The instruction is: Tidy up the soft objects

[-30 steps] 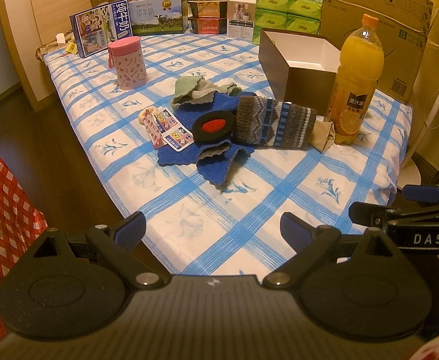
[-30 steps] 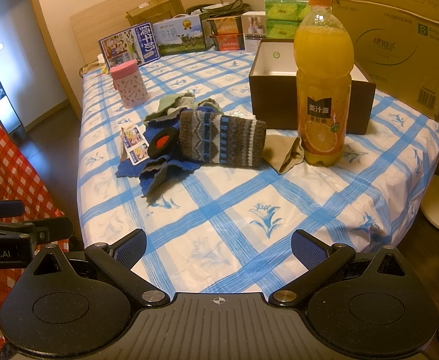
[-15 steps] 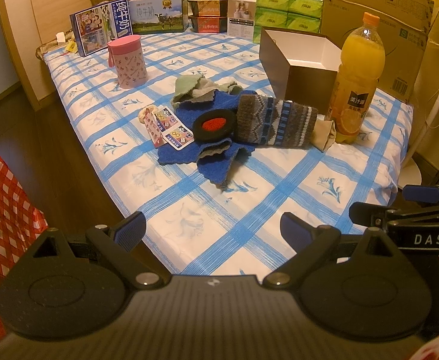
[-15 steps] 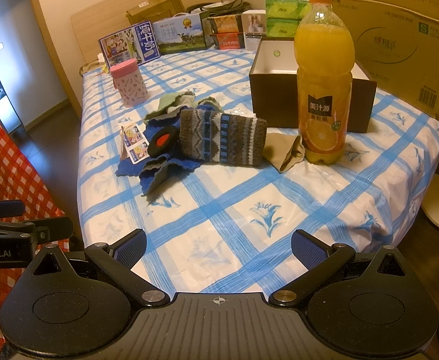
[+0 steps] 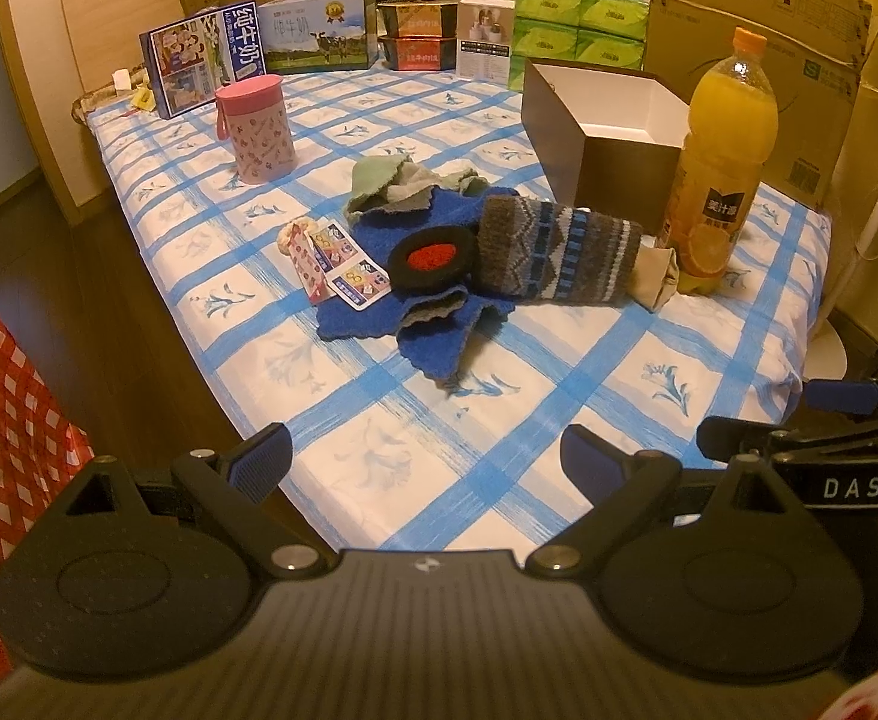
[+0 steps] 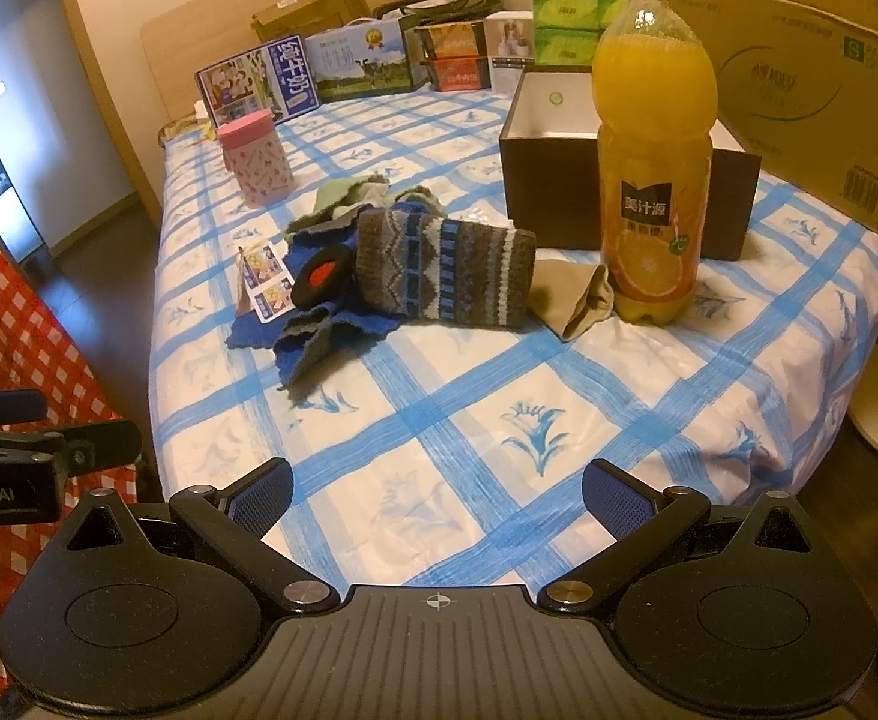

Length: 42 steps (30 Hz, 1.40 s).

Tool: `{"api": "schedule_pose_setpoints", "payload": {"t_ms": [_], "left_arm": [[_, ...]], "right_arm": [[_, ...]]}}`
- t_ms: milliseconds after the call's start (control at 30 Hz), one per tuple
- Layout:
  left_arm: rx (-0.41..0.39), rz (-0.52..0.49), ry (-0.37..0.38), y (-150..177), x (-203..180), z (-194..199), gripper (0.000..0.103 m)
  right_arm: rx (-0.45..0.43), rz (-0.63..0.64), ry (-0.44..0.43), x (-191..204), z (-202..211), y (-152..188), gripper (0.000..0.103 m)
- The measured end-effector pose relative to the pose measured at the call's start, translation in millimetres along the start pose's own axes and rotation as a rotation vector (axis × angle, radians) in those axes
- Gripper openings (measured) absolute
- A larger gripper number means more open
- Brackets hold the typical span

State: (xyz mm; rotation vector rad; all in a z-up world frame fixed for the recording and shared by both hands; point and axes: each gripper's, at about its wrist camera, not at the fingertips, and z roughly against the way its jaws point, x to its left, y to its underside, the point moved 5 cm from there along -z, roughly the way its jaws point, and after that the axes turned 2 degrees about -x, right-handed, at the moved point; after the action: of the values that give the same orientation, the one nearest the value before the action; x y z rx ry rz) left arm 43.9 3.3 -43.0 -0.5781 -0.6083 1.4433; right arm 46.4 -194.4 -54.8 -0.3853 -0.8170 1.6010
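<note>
Behind table (image 5: 559,420), milk carton (image 5: 201,66) reads "纯牛奶".

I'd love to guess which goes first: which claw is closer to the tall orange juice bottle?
Right, probably. The plastic orange juice bottle looms large ahead and slightly right of the open right claw. From the open left claw it stands smaller, far off to the right.

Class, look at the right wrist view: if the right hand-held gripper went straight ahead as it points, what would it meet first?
Probably the checked tablecloth right ahead of the open right hand-held gripper; if it cleared the cloth, the knitted sleeve in the soft pile. Depth is unclear.
</note>
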Motion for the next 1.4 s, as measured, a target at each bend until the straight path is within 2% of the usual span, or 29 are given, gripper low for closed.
{"api": "schedule_pose_setpoints", "payload": {"t_ms": [267, 500, 733, 967, 1067, 1400], "left_arm": [[0.002, 0.019, -0.026, -9.0, 12.4, -22.0, 0.096], [-0.002, 0.043, -0.027, -19.8, 25.4, -44.3, 0.095], [-0.019, 0.056, -0.014, -38.7, 30.6, -72.8, 0.094], [-0.012, 0.049, 0.001, -54.3, 29.4, -107.7, 0.093], [-0.008, 0.044, 0.011, -60.5, 29.2, -122.3, 0.089], [0.017, 0.04, 0.028, -66.3, 31.2, -160.1, 0.089]], "right_arm": [[-0.035, 0.015, -0.019, -3.8, -14.3, -10.2, 0.102], [-0.081, 0.038, -0.044, -8.2, -37.6, -31.2, 0.094], [-0.137, 0.111, -0.076, -4.7, -68.9, -62.3, 0.089], [-0.176, 0.206, -0.062, -5.4, -104.5, -92.2, 0.086], [-0.174, 0.234, -0.06, -7.8, -121.9, -101.9, 0.086], [-0.111, 0.391, -0.074, -3.4, -172.8, -105.7, 0.085]]}}
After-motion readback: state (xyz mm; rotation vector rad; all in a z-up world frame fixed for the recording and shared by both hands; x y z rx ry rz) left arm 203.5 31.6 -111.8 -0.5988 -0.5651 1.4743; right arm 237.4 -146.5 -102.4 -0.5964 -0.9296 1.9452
